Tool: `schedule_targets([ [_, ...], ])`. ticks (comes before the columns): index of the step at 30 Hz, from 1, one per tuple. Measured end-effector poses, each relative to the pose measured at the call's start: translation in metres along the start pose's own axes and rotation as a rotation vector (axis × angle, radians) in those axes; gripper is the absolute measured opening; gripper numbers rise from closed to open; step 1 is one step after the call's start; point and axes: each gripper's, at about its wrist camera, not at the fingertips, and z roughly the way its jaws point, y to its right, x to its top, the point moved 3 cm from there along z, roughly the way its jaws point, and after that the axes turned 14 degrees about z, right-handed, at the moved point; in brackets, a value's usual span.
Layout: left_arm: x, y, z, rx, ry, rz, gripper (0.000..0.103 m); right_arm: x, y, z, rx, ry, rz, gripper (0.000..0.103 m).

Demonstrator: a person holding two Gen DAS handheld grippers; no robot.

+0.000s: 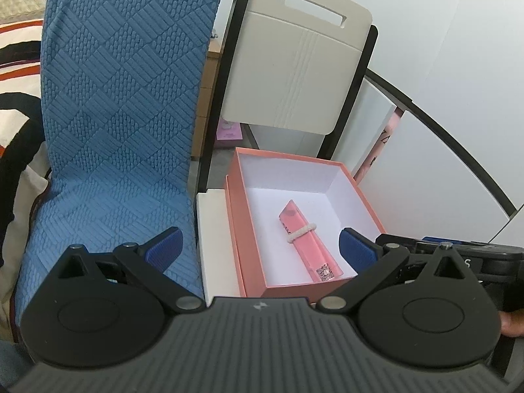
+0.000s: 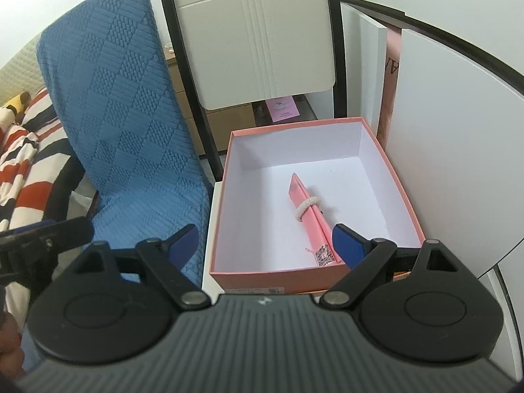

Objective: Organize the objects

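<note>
**Two handheld grippers, both with jaws spread wide**

The left gripper (image 1: 258,245) fills the lower part of its own wrist view, angled downward. Its two blue-padded fingers (image 1: 162,249) stand far apart with nothing pressed between them. At the lower right edge of that view, part of a person's hand (image 1: 511,322) shows, along with the black body of the other gripper.

The right gripper (image 2: 265,245) also tilts downward, its blue pads (image 2: 347,245) splayed wide and gripping nothing. In its view, the left gripper's black body pokes in from the left edge, with a blurred hand (image 2: 9,344) below it.
</note>
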Motion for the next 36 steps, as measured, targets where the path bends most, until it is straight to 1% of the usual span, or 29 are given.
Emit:
schedule_targets([
  [4, -0.004, -0.001, -0.003, 0.012, 0.011, 0.015, 0.103, -0.009, -0.001, 0.002, 0.004, -0.005, 0.005, 0.090],
  [11, -0.013, -0.004, -0.004, 0.010, 0.012, 0.013, 0.103, -0.022, -0.002, 0.006, -0.004, -0.021, 0.001, 0.090],
  [36, -0.019, -0.002, 0.001, 0.005, -0.004, 0.025, 0.103, -0.025, 0.001, 0.006, -0.013, -0.034, 0.005, 0.090],
])
